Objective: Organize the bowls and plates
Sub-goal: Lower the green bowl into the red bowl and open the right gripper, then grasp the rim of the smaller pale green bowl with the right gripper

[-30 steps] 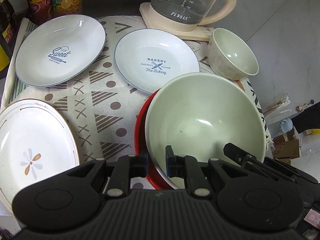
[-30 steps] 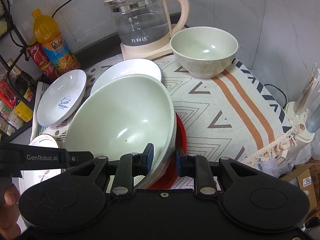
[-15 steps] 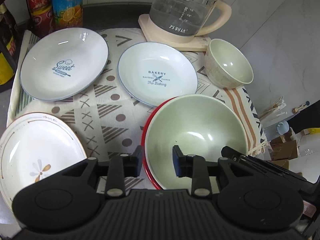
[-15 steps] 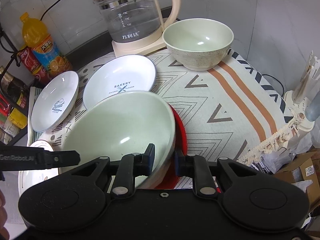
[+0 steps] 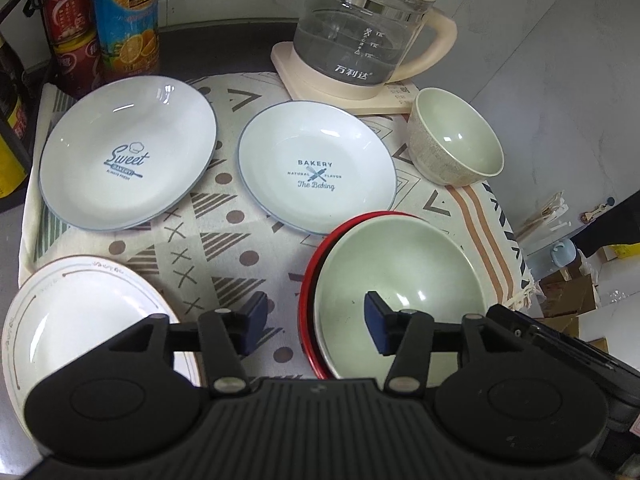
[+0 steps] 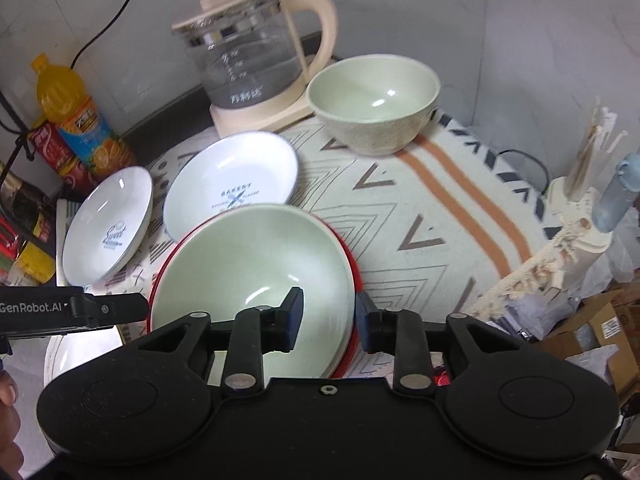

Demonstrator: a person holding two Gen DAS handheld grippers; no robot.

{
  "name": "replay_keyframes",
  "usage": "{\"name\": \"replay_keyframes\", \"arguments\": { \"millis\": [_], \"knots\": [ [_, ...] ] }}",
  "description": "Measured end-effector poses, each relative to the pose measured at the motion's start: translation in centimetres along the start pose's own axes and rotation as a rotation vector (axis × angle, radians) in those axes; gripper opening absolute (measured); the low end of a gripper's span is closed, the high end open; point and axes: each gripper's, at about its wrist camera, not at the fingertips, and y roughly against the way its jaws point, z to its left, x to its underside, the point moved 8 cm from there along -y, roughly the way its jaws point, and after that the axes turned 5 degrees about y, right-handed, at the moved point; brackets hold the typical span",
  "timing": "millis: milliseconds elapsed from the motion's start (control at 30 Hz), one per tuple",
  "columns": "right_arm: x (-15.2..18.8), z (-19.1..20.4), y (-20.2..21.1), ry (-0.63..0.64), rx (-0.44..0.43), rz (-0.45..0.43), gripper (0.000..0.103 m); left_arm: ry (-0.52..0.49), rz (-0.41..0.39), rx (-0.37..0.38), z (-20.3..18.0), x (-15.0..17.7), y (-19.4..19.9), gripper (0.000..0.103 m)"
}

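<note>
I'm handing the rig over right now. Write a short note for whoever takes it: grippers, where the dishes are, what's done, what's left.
Left gripper: jaws have just been opening, off the rim, holding nothing.
Right gripper: jaws have just been opening; the rim is between them, apparently released.
Done: large pale green bowl sits nested in the red bowl.
Left: small speckled green bowl by the glass kettle; the Sweet plate, Bakery plate and flower-pattern plate lie apart, unstacked.

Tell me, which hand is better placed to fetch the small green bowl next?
Probably right. The right gripper faces the small green bowl across bare cloth; from the left gripper it sits off to the side.
</note>
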Motion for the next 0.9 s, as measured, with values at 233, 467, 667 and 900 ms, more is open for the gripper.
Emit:
{"name": "replay_keyframes", "arguments": {
  "millis": [233, 467, 667, 900],
  "knots": [
    [-0.7, -1.4, 1.1, -0.06, 0.028, -0.042, 0.034, -0.037, -0.007, 0.012, -1.3, -1.0, -0.4, 0.059],
    [-2.1, -3.2, 1.5, -0.096, 0.044, -0.09, 0.058, -0.035, -0.013, 0.041, -3.4, -2.7, -1.8, 0.075],
    [-4.5, -5.4, 1.0, -0.135, 0.027, -0.166, 0.086, -0.018, -0.015, 0.038, -5.6, -4.9, -3.7, 0.082],
    [-7.7, -8.0, -1.5, -0.152, 0.005, -0.163, 0.1, 0.005, -0.017, 0.041, -8.1, -7.8, -6.0, 0.084]
  ]
}}
